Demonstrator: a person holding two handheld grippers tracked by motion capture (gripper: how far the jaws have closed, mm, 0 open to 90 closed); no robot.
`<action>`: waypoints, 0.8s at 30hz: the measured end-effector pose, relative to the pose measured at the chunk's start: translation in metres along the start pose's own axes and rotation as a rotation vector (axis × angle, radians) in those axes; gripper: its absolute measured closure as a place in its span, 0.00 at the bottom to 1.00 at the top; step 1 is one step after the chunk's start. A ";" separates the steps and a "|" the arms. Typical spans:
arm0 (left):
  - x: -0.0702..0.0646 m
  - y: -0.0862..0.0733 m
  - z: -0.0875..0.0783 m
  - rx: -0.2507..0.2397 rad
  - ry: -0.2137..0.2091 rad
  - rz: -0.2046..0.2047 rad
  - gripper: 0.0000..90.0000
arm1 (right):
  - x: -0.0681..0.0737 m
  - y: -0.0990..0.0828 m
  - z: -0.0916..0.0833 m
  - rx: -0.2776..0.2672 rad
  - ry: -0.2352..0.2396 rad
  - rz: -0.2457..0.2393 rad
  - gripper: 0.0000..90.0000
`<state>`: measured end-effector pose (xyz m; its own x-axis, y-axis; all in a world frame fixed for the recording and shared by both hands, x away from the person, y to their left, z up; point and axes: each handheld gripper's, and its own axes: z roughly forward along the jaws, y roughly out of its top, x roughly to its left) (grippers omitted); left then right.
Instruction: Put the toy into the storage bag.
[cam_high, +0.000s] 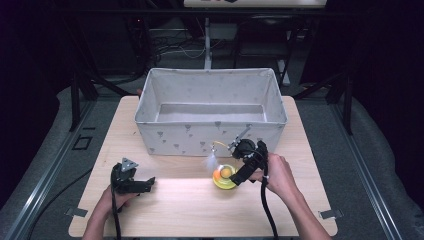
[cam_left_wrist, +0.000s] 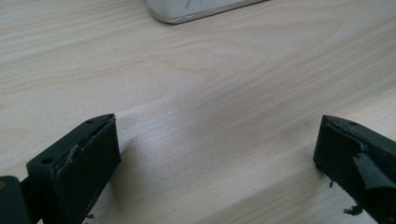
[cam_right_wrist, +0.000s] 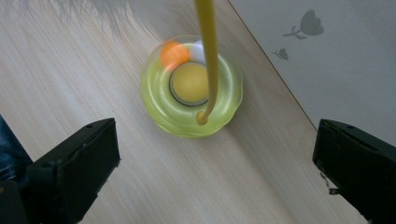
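Hovering over the yellow toy (cam_right_wrist: 190, 88) with jaws spread wide and nothing between them, right gripper (cam_right_wrist: 215, 154) poised for a pick; toy sitting on the table (cam_high: 175, 200) just in front of the bin (cam_high: 210, 132), near its front wall, with a thin yellow wand (cam_right_wrist: 208, 51) rising from its ring. Judged as the approach step: next calls for lowering so the jaws straddle the ring, clear of the wand, then closing, probably ahead of a lift over the bin wall. Resting well left of the toy and short of the bin, left gripper (cam_left_wrist: 215, 149) also wide open and empty.
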<state>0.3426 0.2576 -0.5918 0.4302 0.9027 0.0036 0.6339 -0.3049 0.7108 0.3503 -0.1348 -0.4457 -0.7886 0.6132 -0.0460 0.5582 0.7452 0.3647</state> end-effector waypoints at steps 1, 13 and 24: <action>0.000 0.000 0.000 0.000 0.000 0.000 0.00 | 0.000 0.000 0.000 0.000 0.000 0.000 0.01; 0.000 0.000 0.000 0.000 0.000 0.000 0.00 | 0.002 0.021 -0.008 0.022 -0.046 -0.065 0.33; 0.000 0.000 0.000 0.000 0.000 0.000 0.00 | 0.008 0.028 -0.010 0.044 -0.070 -0.119 0.76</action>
<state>0.3426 0.2576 -0.5918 0.4303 0.9027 0.0037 0.6339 -0.3051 0.7107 0.3574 -0.1120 -0.4270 -0.8304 0.5360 -0.1520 0.4742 0.8232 0.3122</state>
